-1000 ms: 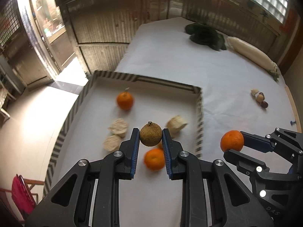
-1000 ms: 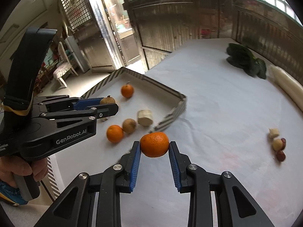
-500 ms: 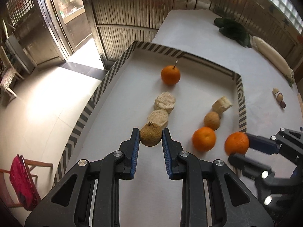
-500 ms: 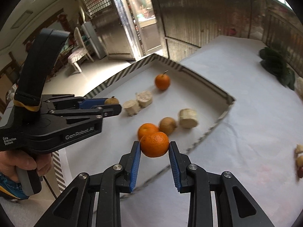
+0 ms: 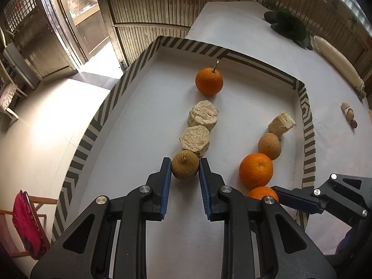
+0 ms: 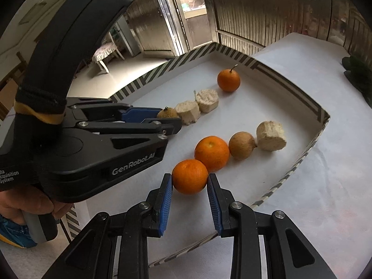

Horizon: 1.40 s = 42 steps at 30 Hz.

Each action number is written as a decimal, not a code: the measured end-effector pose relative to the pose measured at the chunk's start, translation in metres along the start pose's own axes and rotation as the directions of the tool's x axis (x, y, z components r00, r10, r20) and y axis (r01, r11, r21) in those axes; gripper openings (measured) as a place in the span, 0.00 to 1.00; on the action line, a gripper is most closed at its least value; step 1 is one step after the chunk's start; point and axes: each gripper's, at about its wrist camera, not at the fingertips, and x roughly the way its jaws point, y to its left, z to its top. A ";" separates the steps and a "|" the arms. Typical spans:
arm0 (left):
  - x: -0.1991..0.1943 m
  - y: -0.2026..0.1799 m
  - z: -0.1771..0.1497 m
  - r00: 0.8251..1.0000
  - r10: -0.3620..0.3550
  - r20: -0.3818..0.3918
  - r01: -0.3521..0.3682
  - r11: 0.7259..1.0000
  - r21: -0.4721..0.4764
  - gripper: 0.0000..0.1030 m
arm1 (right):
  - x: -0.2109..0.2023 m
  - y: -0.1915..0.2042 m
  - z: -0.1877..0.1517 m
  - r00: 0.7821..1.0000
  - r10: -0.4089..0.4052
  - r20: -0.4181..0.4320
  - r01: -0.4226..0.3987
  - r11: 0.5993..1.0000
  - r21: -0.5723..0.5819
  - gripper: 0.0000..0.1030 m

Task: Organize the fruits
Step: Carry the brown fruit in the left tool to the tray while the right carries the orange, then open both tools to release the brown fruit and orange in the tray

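My left gripper (image 5: 184, 168) is shut on a small brown round fruit (image 5: 184, 167), held low over the striped-rim tray (image 5: 97, 121) at the near end of a row of two pale cut chunks (image 5: 194, 139) and a stemmed orange (image 5: 208, 81). My right gripper (image 6: 189, 180) is shut on an orange (image 6: 189, 179), close beside a second orange (image 6: 211, 153) that lies in the tray with another brown fruit (image 6: 241, 145) and a pale chunk (image 6: 270, 136). The left gripper (image 6: 172, 119) also shows in the right wrist view, with a hand on its handle.
The tray sits on a white-covered table (image 5: 244, 23). Beyond the tray lie dark leafy greens (image 5: 288, 25), a long white radish (image 5: 334, 62) and a few small nuts or dates (image 5: 348, 115). The table's left edge drops to the floor, where a chair (image 5: 25, 227) stands.
Both grippers have moved left and down over the tray with their fruits. The brown fruit now hangs by the cut chunks, the held orange beside the lying orange.
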 end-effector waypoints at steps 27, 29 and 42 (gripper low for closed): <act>-0.022 -0.002 0.009 0.998 0.014 0.063 -0.010 0.998 -0.056 0.57 | -0.044 -0.015 -0.001 0.987 -0.064 0.146 0.057 0.997 0.050 0.39; -0.028 -0.009 0.011 0.997 0.010 0.079 -0.007 0.999 -0.045 0.57 | -0.049 -0.021 -0.001 0.982 -0.101 0.159 0.090 0.993 0.073 0.41; -0.038 -0.078 0.020 0.993 -0.057 0.099 0.050 0.996 0.071 0.58 | -0.090 -0.071 -0.032 0.945 -0.267 0.187 0.213 0.940 0.265 0.46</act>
